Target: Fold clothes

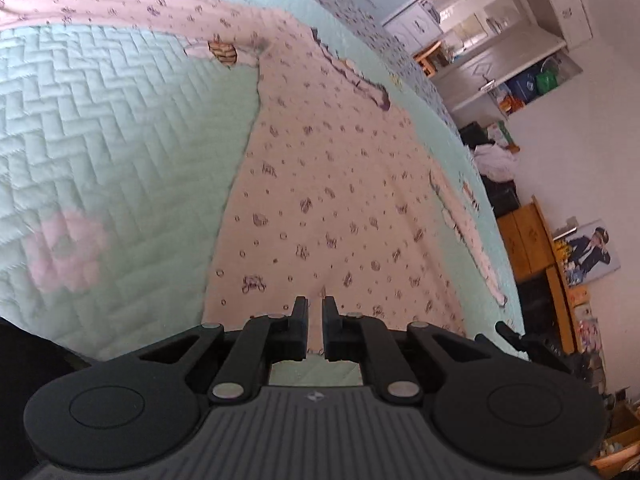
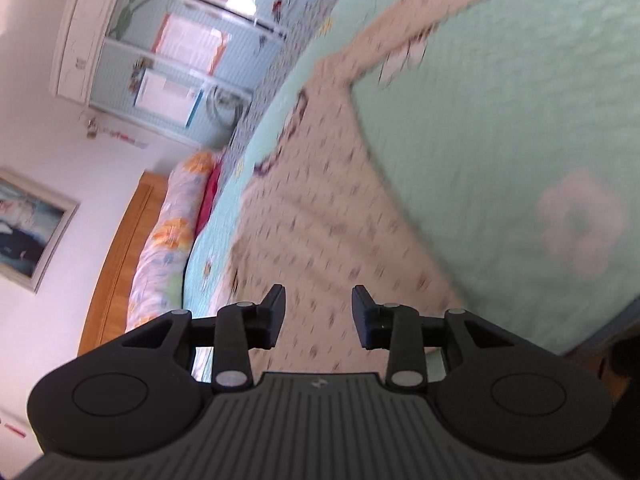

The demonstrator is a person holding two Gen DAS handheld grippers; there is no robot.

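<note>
Ahead of your tongs the bed wears a mint-green quilted bedspread [image 1: 120,120] stitched in herringbone, with a pink flower patch. Spread flat on it lies a pink printed garment [image 1: 328,200], reaching forward from under your left tongs; floral pillows [image 2: 168,240] sit beyond.
</note>
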